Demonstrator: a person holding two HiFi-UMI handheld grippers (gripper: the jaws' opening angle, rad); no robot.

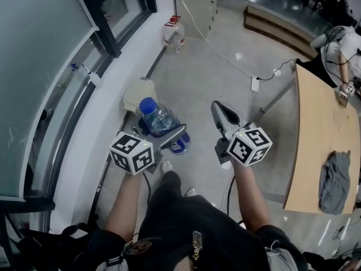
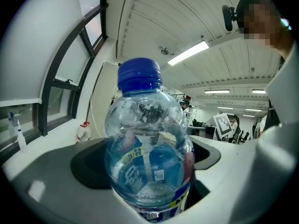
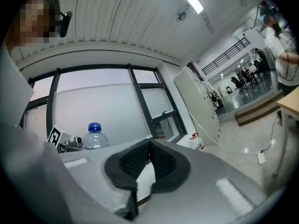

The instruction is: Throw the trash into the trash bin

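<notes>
**Bottle in L gripper, bin not confirmed**

Grip: L hand-held gripper (image 1: 169, 135) is clamped on the bottle (image 1: 157, 117). Jaws are apart by the bottle's width and hold it low on the body, at the label. R hand-held gripper (image 1: 220, 110) has its jaws fully together, pads touching, nothing btwn them.

Where: bottle is off the floor (image 1: 225, 78), in front of the person's legs and near the window wall, cap end pointing away from the person. Just beyond it a beige lidded thing (image 1: 141, 94) sits on the floor against the wall. Prob the bin, but no opening shows, so can't confirm.

Step (judgement): carry, then drop.
- Don't add squeeze. Thin plastic will prob dent and could pop out of the jaws.
- Grip is low, so the cap end is free to swing. No fast wrist turns.
- Get the bottle right over the opening before parting the jaws. Tip it cap-down if poss so it falls clear.
- If a lid needs pushing, R is free for that.
- White cable (image 1: 225, 55) runs across the floor further out. Mind it if stepping fwd.

Look: clear plastic, blue cap (image 2: 139, 74), blue label (image 2: 154, 164) w/ a yellow strip, rounded shoulder. Body not visibly crushed. Looks empty or nearly so, so prob very light.
</notes>
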